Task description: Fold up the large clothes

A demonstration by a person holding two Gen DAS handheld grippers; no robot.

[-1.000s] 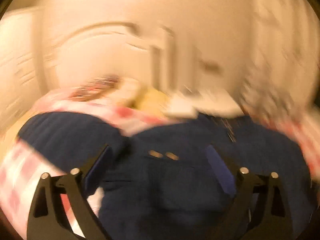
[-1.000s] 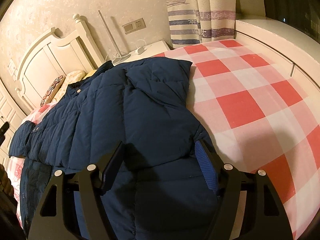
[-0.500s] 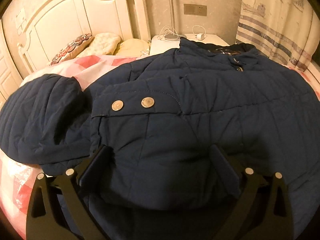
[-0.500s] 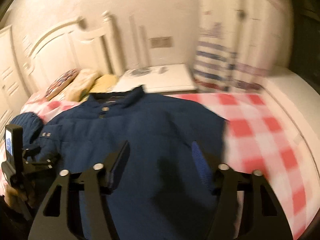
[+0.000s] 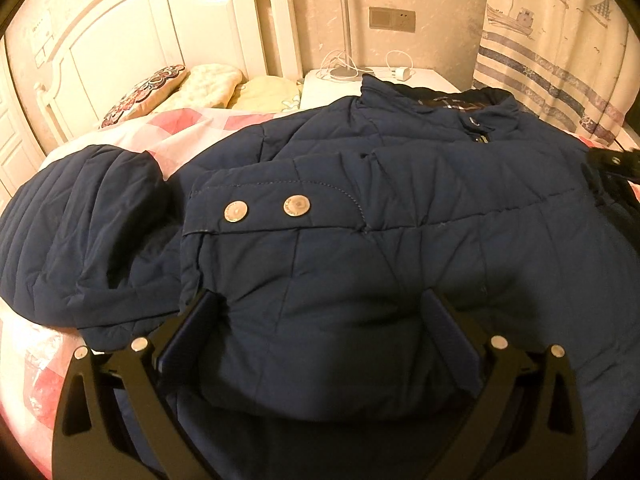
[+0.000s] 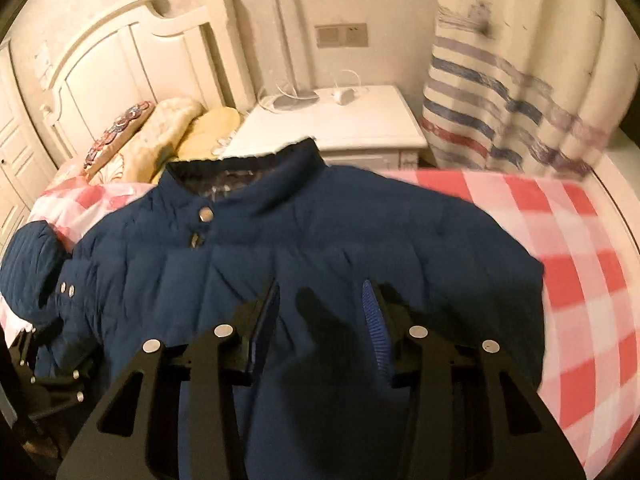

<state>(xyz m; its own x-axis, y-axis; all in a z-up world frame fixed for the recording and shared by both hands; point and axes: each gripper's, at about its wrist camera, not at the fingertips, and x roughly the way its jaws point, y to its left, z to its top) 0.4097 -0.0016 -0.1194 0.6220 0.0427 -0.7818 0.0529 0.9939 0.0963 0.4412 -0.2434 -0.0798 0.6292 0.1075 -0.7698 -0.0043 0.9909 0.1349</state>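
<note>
On the checked bed (image 5: 188, 128), in the left wrist view, a navy quilted jacket (image 5: 400, 216) is lying with a sleeve folded across it; the left tongs (image 5: 320, 312) are gaping over its padding. In the right wrist view, the right tongs (image 6: 320, 300) are hovering released above it, the nightstand (image 6: 332, 120) standing beyond its collar.

No legible text, label, brand, number or sign is available to you in either wrist view. The two metal snap buttons (image 5: 266, 208) on the jacket (image 5: 400, 240) cuff carry embossed marks around their rims, too small to read. The curtain (image 5: 560, 52) bears printed ship pictures only, with no lettering you can make out. The wall socket plate (image 5: 392, 19) shows no readable marking.
</note>
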